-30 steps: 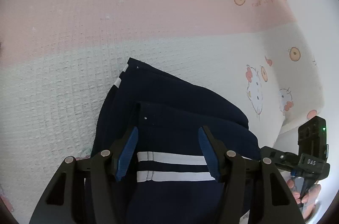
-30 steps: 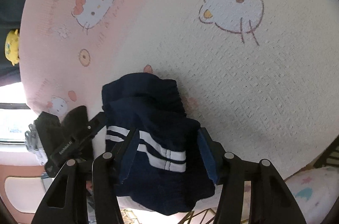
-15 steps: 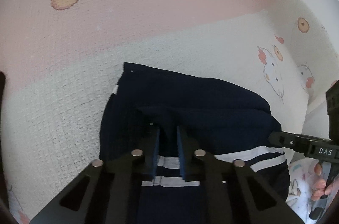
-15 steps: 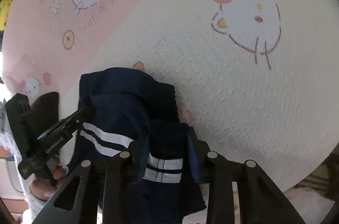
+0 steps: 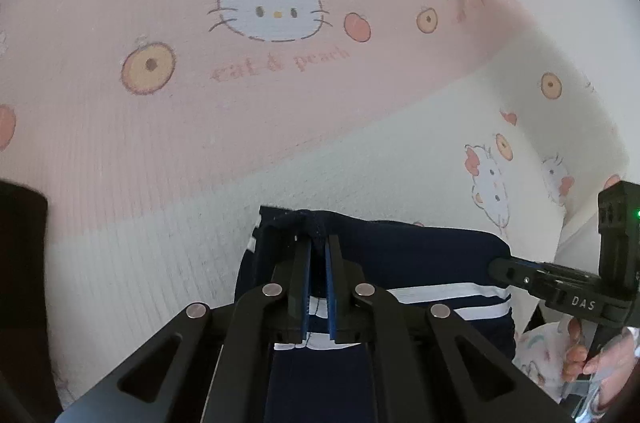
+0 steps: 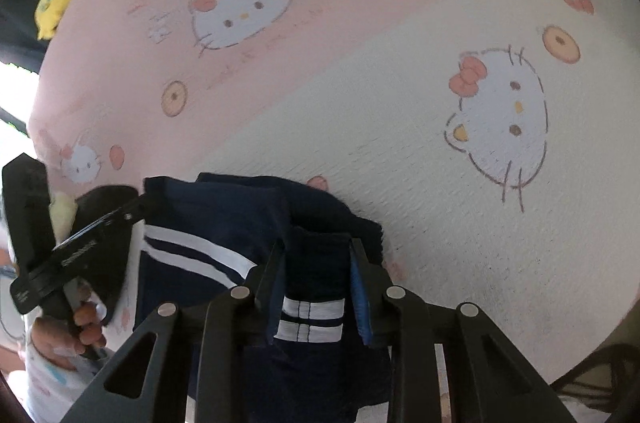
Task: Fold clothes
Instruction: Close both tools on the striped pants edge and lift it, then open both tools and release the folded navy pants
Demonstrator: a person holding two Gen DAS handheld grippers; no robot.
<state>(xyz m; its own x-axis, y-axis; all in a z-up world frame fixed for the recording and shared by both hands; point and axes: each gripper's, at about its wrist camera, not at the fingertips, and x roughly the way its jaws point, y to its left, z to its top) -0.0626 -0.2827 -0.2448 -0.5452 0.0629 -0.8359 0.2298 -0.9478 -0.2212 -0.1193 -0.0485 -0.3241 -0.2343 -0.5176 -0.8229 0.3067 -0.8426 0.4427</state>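
From my left wrist camera, I see the left gripper (image 5: 319, 247) with its blue-padded fingers (image 5: 305, 287) drawn nearly together, pinching a raised ridge of the navy garment (image 5: 420, 255). The cloth runs up between the pads and bunches at their tips. The garment lies on the bedsheet (image 5: 200, 127), on its cream band just below the pink one, and its twin white stripes (image 5: 444, 293) run off to the right. At the right edge the right gripper (image 5: 560, 287) comes in sideways, its tip touching the garment's stripe end; a hand (image 5: 592, 355) shows beneath it.

From my right wrist camera, the right gripper (image 6: 318, 263) has its fingers (image 6: 360, 295) clamped on a wider fold of the same navy garment (image 6: 224, 211), a short piece of the white stripes (image 6: 312, 319) showing between the pads. The fabric hangs slack below the fingers. The rest spreads left over the bedsheet (image 6: 400, 127) near its edge. The left gripper (image 6: 76, 243) reaches in from the left, meeting the garment's far corner, with the person's hand (image 6: 68, 331) wrapped on its handle. A yellow plush toy (image 6: 54, 3) sits beyond the bed, upper left.
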